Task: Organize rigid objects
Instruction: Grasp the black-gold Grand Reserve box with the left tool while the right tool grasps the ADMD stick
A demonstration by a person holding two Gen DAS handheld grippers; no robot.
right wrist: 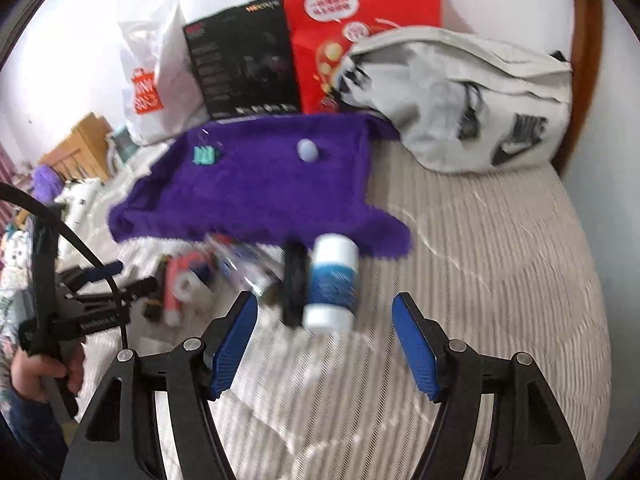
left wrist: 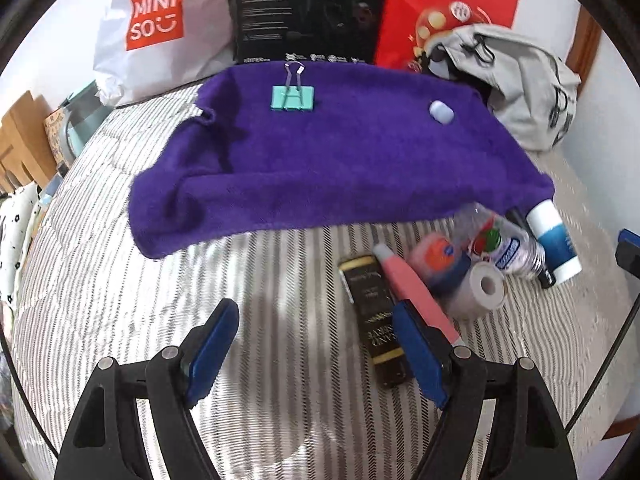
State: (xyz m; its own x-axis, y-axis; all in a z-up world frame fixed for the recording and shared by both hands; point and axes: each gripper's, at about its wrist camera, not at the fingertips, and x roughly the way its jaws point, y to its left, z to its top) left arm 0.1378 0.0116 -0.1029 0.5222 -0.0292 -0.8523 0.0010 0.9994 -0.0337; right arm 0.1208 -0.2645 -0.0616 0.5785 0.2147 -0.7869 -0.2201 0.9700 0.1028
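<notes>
Grey backpack's (right wrist: 472, 100) logo and a hand (right wrist: 36, 372) show only rightward.

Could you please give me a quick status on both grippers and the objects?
Left gripper open, empty. Right gripper open, empty, facing the white-and-blue bottle. Binder clip and small white case on the purple towel. Rest piled below it.

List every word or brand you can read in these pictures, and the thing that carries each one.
"MINI SO": white shopping bag.
"EDIFIER", blurred, uncertain: black box.
Nike swoosh: grey bag.
Chinese print, red bag: unreadable.
Gold lettering, upside down, dark box: unreadable.
Bottle label: blurred.
</notes>
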